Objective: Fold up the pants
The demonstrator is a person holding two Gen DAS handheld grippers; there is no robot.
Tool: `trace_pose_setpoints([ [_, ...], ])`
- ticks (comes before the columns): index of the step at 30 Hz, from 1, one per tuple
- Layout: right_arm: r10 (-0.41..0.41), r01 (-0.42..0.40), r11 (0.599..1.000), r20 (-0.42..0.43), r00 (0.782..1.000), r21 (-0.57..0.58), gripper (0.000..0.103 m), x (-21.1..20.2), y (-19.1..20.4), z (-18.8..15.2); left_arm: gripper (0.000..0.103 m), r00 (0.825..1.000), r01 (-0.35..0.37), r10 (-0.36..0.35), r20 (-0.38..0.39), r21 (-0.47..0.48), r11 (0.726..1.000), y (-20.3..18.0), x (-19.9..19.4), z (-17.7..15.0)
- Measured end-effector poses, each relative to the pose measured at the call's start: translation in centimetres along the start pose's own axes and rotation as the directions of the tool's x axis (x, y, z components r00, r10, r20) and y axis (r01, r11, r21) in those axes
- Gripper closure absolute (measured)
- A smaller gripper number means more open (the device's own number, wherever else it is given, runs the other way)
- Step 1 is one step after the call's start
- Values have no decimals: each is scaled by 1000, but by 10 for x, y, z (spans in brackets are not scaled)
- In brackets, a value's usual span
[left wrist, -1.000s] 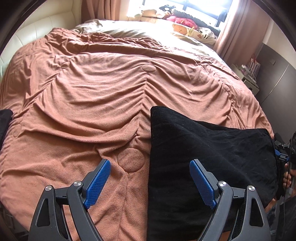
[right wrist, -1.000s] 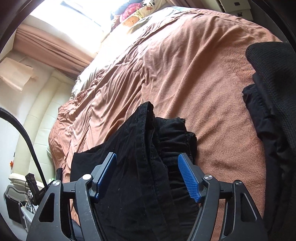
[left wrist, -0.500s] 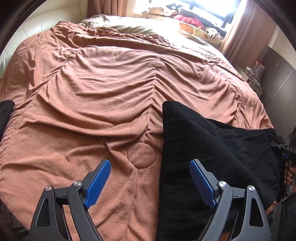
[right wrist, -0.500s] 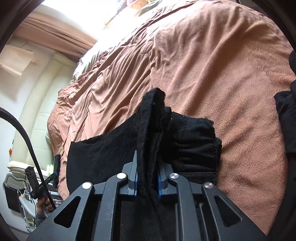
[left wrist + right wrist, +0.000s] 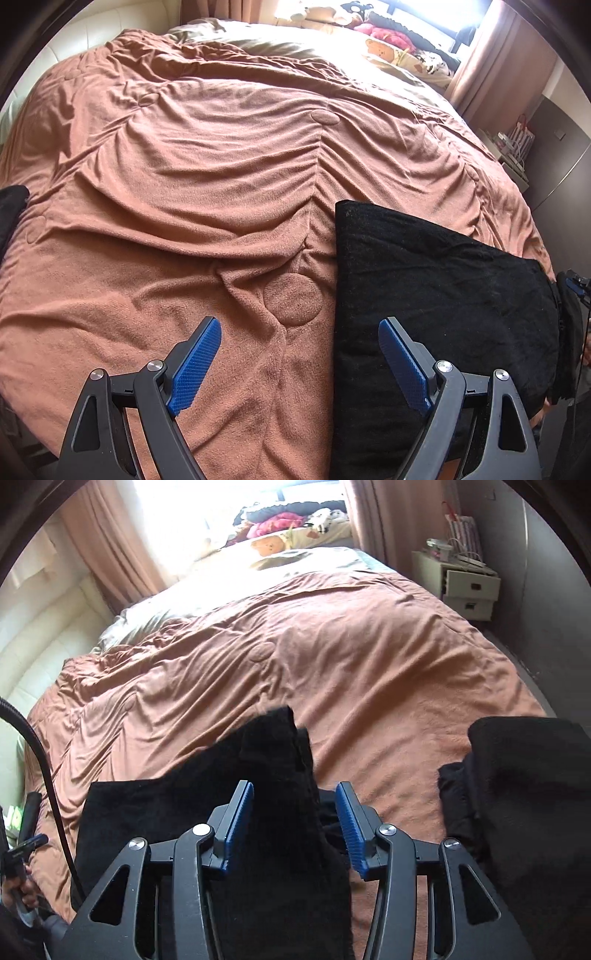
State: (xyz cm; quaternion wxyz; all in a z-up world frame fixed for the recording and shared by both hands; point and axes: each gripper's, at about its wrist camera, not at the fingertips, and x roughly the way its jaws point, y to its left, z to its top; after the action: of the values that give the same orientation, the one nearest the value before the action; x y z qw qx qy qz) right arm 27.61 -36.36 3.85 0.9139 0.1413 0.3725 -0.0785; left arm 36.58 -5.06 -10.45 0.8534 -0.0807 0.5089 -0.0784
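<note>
Black pants (image 5: 443,295) lie folded flat on the brown bedspread (image 5: 221,184), at the lower right of the left wrist view. My left gripper (image 5: 299,354) is open and empty, its right finger over the pants' left edge. In the right wrist view the pants (image 5: 280,812) rise in a fold between my right gripper's (image 5: 294,823) blue pads (image 5: 240,823), which stand partly apart with a gap to the right pad. The fabric leans against the left pad. The far end of the pants lies flat to the left (image 5: 147,812).
A second pile of black clothes (image 5: 517,794) sits on the bed at the right. A dark item (image 5: 11,206) lies at the bed's left edge. Pillows and soft toys (image 5: 288,524) lie by the window. A white nightstand (image 5: 469,583) stands beside the bed.
My right gripper shut on the pants' fold half a second ago and has now opened partway, swinging to face the window. My left gripper stayed open, the pants shifting slightly right in its view.
</note>
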Motion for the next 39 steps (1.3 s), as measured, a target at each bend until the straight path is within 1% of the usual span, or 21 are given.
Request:
trace_pose_setpoints([
  [2,41,-40,998,-18,999,52,57,5,-3,-4,14,1000,9,-9,-12,-5,1000,0,5,-1],
  [3,46,-44,997,-20,999,68,57,6,-2,-6,16,1000,13,-13,-19,-7,1000,-1,7,-2],
  [5,47,-45,996,-22,999,79,57,6,-3,-12,20,999,26,-26,-36,-16,1000,-1,13,-4],
  [7,67,-64,994,-30,997,94,57,6,-8,-20,27,997,48,-50,-57,-28,998,-2,21,-5],
  [8,71,-68,993,-37,997,98,57,7,-8,-25,30,996,58,-60,-69,-36,998,-3,25,-6],
  [9,71,-67,993,-44,996,101,57,7,-9,-28,34,994,65,-68,-80,-43,997,-3,28,-7],
  [10,73,-67,992,-52,996,104,57,1,-22,-26,38,993,72,-77,-91,-51,996,-4,32,-7],
  [14,72,-63,992,-86,994,110,57,5,-29,-37,41,987,92,-101,-123,-74,993,-7,47,-8],
  [16,67,-56,992,-101,993,114,57,6,-32,-42,49,983,108,-118,-140,-81,991,-9,54,-8],
  [17,62,-49,992,-110,992,115,57,8,-32,-44,50,981,114,-124,-147,-80,990,-11,58,-8],
  [23,33,-15,994,-163,986,112,57,14,-36,-64,51,974,129,-139,-179,-64,990,-22,75,-6],
  [27,-43,58,995,-169,985,85,57,3,-38,-73,51,971,135,-142,-190,-49,990,-28,83,-3],
  [29,-66,82,993,-168,984,87,57,-4,-40,-76,51,970,144,-151,-189,-52,988,-29,85,-1],
  [30,-64,79,993,-160,985,90,57,-10,-40,-76,52,970,147,-155,-188,-55,988,-29,86,-1],
  [31,-58,72,993,-148,987,91,57,-17,-39,-75,55,969,152,-161,-186,-60,987,-28,86,0],
  [33,-46,59,994,-124,991,96,57,-29,-37,-75,56,969,157,-168,-181,-72,985,-27,86,2],
  [37,12,-4,994,-75,997,113,57,-44,-35,-73,60,965,186,-200,-168,-99,978,-23,83,3],
  [39,36,-28,993,-72,997,114,57,-44,-34,-72,61,963,194,-211,-169,-115,974,-19,83,3],
])
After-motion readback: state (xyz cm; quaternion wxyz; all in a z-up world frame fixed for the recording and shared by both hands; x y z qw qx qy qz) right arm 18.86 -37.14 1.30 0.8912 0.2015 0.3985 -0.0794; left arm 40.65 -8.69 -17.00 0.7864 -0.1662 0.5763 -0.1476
